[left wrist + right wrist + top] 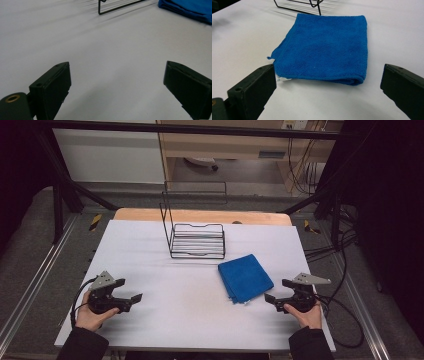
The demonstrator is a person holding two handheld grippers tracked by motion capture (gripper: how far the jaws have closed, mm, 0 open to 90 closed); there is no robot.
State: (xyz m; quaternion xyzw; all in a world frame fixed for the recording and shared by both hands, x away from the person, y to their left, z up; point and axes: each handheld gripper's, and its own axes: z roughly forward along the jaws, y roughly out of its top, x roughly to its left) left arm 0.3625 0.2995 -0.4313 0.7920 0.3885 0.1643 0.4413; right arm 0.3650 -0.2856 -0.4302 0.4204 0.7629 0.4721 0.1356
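High view: you're holding both the left gripper (131, 298) and right gripper (272, 298) low in frame, jaws apart, gripping nothing. Folded blue cloth (245, 277) is sitting right of center, untouched; pickup isn't started.

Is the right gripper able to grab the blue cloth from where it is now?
Probably yes. The right gripper has its jaws wide open and points straight at the folded blue cloth, which lies flat on the white table just ahead. Nothing sits between them, and the wire rack stands behind the cloth.
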